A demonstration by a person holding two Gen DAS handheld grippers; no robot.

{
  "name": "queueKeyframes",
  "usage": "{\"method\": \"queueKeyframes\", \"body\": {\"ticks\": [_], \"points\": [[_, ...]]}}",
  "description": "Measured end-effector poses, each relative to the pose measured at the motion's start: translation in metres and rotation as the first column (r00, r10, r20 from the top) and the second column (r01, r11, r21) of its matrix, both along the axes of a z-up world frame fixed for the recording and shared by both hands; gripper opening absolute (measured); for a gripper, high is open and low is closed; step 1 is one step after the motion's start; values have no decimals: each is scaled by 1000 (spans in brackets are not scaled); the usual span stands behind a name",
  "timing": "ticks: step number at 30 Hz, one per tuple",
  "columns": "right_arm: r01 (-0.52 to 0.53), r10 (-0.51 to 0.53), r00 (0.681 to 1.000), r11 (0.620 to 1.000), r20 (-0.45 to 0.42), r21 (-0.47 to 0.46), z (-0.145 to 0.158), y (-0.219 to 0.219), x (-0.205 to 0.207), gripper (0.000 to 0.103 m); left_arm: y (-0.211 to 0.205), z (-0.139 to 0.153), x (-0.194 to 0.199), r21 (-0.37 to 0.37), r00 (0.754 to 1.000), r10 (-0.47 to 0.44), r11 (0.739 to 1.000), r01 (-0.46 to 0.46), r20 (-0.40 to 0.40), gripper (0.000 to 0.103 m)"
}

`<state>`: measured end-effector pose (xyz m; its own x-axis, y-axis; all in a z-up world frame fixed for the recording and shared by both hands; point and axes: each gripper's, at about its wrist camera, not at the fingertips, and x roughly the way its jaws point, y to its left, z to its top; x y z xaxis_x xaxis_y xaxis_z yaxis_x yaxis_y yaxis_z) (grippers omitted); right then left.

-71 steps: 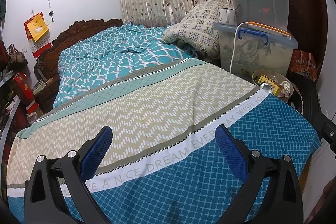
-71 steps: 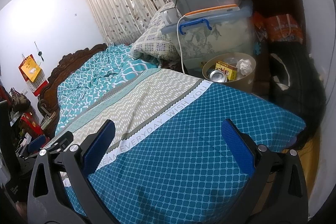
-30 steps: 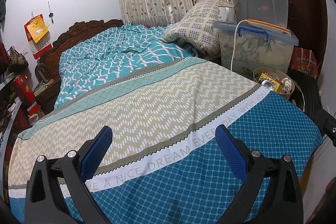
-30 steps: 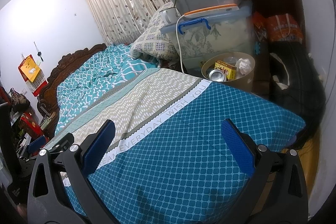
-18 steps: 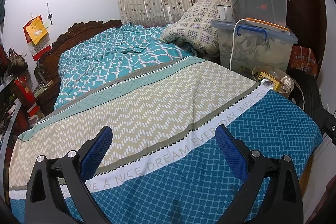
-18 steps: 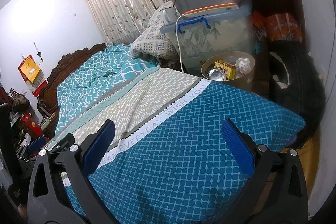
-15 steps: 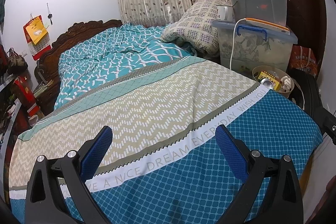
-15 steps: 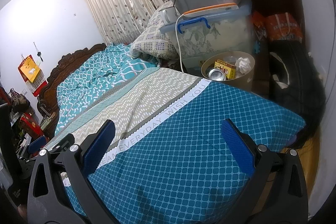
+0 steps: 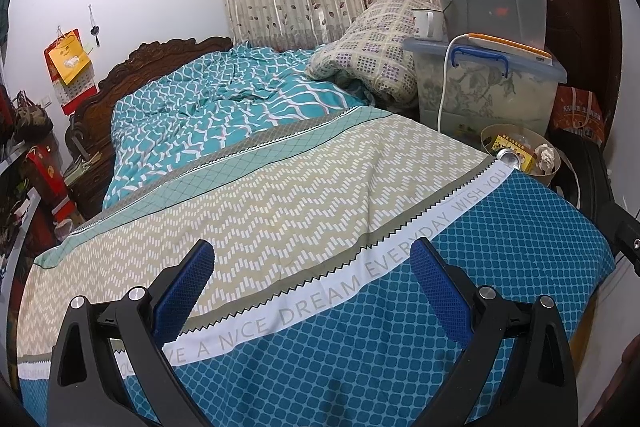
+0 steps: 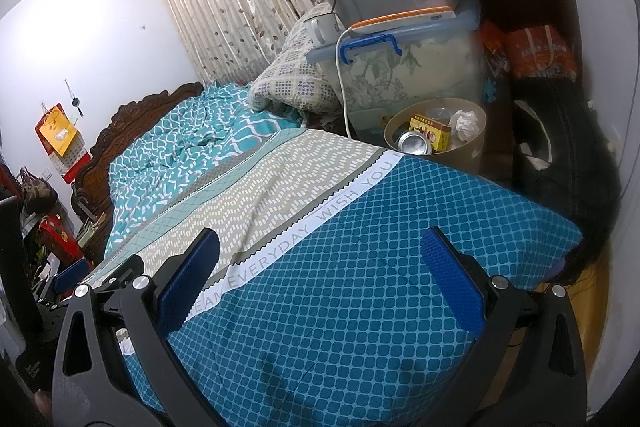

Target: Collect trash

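A round tan waste bin (image 10: 474, 147) stands on the floor past the bed's far right corner, also in the left wrist view (image 9: 554, 169). Inside lie a silver can (image 10: 415, 143), a yellow box (image 10: 432, 131) and crumpled white paper (image 10: 465, 121). My left gripper (image 9: 312, 269) hovers open over the bedspread (image 9: 280, 211), nothing between its blue pads. My right gripper (image 10: 320, 261) is likewise open and empty above the blue foot end of the bedspread (image 10: 360, 287). I see no loose trash on the bed.
Stacked plastic storage boxes (image 10: 404, 67) with a white cable (image 10: 342, 95) stand behind the bin, a folded quilt (image 10: 296, 83) beside them. A black bag (image 10: 560, 147) and an orange bag (image 10: 540, 51) fill the right corner. Carved headboard (image 9: 160, 63) and cluttered shelves (image 9: 24, 163) at left.
Both views have drifted only slightly; the grippers stay open over the bed and nothing has been picked up or let go.
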<state>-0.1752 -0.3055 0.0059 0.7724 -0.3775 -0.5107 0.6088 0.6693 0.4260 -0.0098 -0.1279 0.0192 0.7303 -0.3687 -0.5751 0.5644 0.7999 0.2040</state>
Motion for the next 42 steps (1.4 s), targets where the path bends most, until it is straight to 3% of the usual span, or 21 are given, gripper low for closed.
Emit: {"method": "queueKeyframes", "body": {"ticks": [42], "points": [[-13, 13, 1000, 1000, -6, 1, -1, 1, 5, 100, 0, -8, 1, 17, 1000, -12, 1000, 12, -13, 95]]}}
